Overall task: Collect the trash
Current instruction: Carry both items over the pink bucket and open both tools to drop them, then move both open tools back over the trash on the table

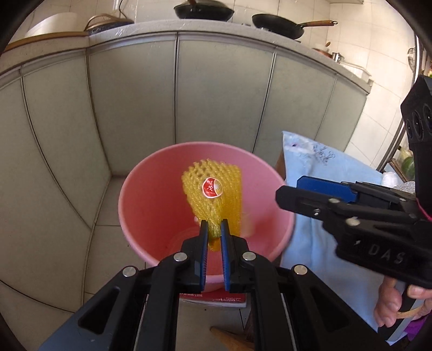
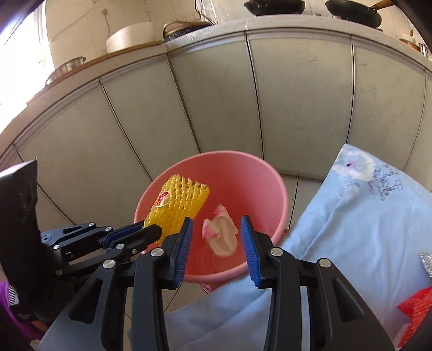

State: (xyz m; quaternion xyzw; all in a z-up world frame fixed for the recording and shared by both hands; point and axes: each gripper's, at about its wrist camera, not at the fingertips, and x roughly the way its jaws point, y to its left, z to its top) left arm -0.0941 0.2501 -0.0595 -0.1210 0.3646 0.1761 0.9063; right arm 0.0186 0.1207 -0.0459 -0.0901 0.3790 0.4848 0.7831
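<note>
A pink bucket (image 1: 127, 189) (image 2: 280, 189) stands on the tiled floor in front of grey cabinet doors. My left gripper (image 1: 214, 225) (image 2: 151, 229) is shut on the lower end of a yellow foam fruit net (image 1: 213, 172) (image 2: 183, 199) with a red sticker, holding it over the bucket's mouth. My right gripper (image 2: 216, 219) (image 1: 287, 189) hovers over the bucket's right rim with its jaws apart. A crumpled white and pink tissue (image 2: 221, 235) shows blurred inside the bucket, framed by the blue pads but not touched by them.
A pale blue flowered cloth (image 1: 310, 162) (image 2: 364, 216) covers a surface right of the bucket, with a red net (image 2: 413, 310) and a silvery scrap (image 2: 426, 262) on it. Cabinet doors (image 1: 216, 94) rise behind, under a counter with woks (image 1: 278, 25). A red packet (image 1: 213, 297) lies under the bucket.
</note>
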